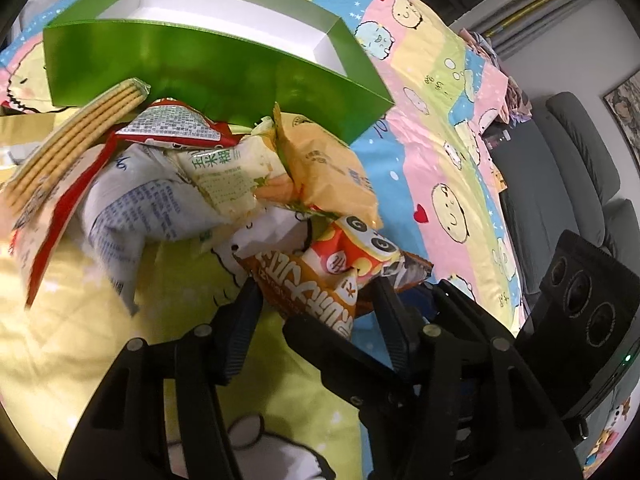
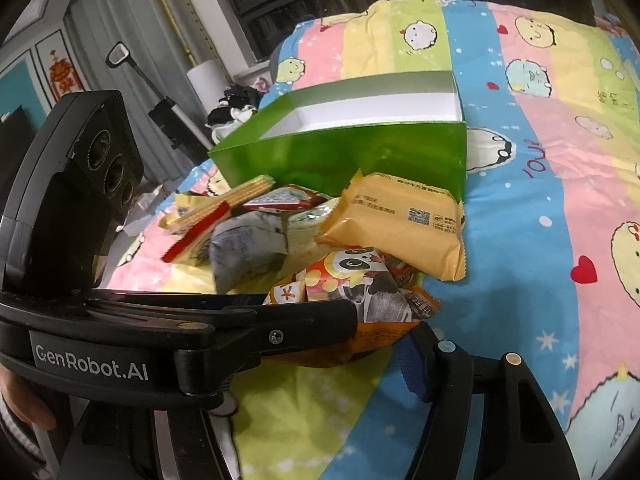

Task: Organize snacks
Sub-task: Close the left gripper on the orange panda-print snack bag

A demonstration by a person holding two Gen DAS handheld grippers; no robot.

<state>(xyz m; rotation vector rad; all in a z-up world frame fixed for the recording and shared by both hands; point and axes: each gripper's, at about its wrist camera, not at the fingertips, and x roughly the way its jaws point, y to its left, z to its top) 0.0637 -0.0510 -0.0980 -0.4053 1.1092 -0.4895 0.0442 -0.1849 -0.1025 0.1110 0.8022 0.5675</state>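
Left wrist view: the left gripper (image 1: 316, 304) sits low over a heap of snack packets on a bed covered by a pastel cartoon-print sheet (image 1: 432, 152). Between its two black ribbed fingers (image 1: 240, 320) lies an orange-brown crinkled foil snack packet with a panda-face print (image 1: 320, 276); both pads appear to meet the packet's edges, so I read the fingers as closed on it, though how firm the hold is I cannot tell

The packet lies just ahead of the fingertips, its long axis running across the gap from one finger to the other, nearest end of the heap

Beyond it, further from the gripper: a flat yellow-orange plastic biscuit packet (image 1: 328, 168), a pale green-and-white packet (image 1: 228, 176), a white printed pouch (image 1: 132, 208), a clear sleeve of ridged wafer biscuits (image 1: 76, 136). Behind the heap, touching it, stands the open green glossy cardboard box with white inside (image 1: 224, 80); it looks empty

Right wrist view: the right gripper (image 2: 384, 332) comes at the same panda packet (image 2: 360, 280) from the other side. One blue-padded finger (image 2: 412, 364) shows just beside the packet's lower edge; the other is hidden by the left gripper's body, which crosses the frame. Fingers part-open; contact cannot be told. A hand (image 2: 24, 400) shows at the left edge

Judgement: the left gripper has the better claim. The box (image 2: 344, 156) lies straight beyond the heap, so the carry must lift clear of the pile and over the near green wall
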